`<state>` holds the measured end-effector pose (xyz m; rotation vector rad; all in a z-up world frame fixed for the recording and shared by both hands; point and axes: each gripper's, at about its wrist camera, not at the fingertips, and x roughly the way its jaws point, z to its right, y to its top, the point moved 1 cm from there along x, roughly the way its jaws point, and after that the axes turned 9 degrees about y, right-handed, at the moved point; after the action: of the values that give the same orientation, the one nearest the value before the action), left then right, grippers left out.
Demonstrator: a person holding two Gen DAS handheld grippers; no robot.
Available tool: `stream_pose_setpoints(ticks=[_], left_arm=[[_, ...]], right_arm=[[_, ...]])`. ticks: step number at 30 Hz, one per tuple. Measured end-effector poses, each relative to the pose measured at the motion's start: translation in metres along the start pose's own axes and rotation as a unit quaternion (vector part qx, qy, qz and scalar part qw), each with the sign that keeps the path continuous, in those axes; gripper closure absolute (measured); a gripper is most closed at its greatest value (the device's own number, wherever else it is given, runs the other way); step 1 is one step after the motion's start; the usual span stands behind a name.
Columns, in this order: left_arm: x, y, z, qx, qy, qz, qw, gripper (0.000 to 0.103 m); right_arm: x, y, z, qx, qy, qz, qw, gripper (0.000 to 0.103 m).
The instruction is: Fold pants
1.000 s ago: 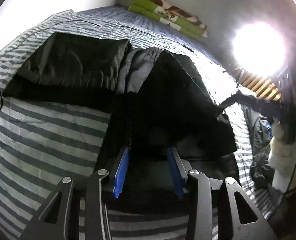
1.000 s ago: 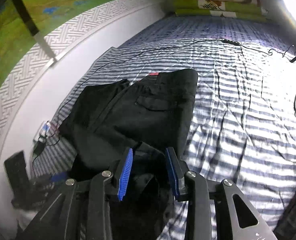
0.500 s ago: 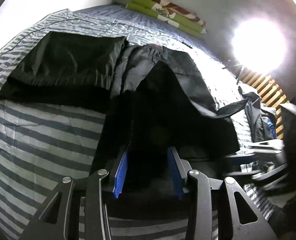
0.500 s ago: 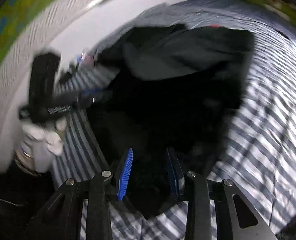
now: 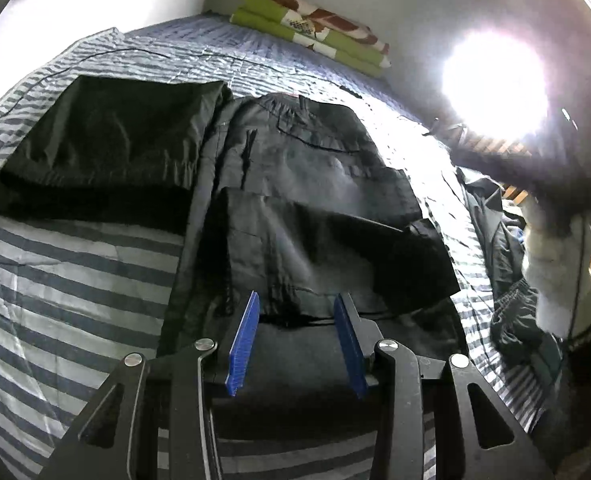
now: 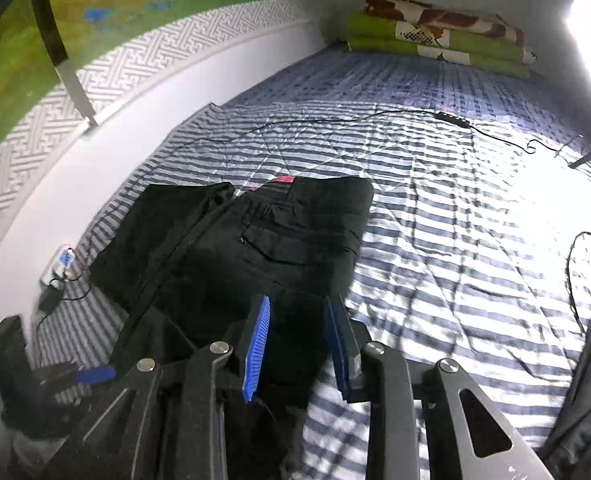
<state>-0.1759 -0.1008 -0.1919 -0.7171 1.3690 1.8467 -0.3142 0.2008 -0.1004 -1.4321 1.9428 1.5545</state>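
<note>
Pants (image 5: 303, 208) lie dark and flattened on the striped bed (image 5: 75, 280) in the left wrist view, waistband toward the far green folded blanket (image 5: 315, 32), long axis running from the camera up toward it. Half a second ago the lower legs were still lifted; now they rest doubled over the seat, so the first fold looks made. The left hand-held gripper (image 5: 295, 320) hovers at the near folded edge, blue pads spread, nothing between them. A second dark garment (image 5: 107, 140) lies just beside, to the left. From the right wrist view the pants (image 6: 279, 240) point the same way, red waistband tag at the far end. The right hand-held gripper (image 6: 297, 320) has let go too, its jaws apart over the near edge.
</note>
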Motion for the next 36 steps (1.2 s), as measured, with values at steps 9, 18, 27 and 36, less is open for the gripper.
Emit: stream_pose_setpoints(ticks=[9, 18, 27, 36], left_arm=[[0.009, -0.006, 0.005, 0.018, 0.006, -0.017, 0.9997, 0.061], [0.015, -0.009, 0.007, 0.021, 0.005, -0.022, 0.9995, 0.061], [0.009, -0.008, 0.006, 0.025, -0.01, -0.02, 0.9994, 0.061], [0.01, 0.006, 0.033, 0.108, -0.027, -0.032, 0.9933, 0.061]], right_arm=[[0.02, -0.092, -0.026, -0.014, 0.091, -0.132, 0.987, 0.076], [0.043, -0.088, -0.044, -0.038, 0.043, -0.145, 0.988, 0.086], [0.035, -0.037, -0.009, 0.094, 0.113, -0.098, 0.984, 0.099], [0.023, -0.029, 0.024, 0.132, 0.111, -0.059, 0.983, 0.099]])
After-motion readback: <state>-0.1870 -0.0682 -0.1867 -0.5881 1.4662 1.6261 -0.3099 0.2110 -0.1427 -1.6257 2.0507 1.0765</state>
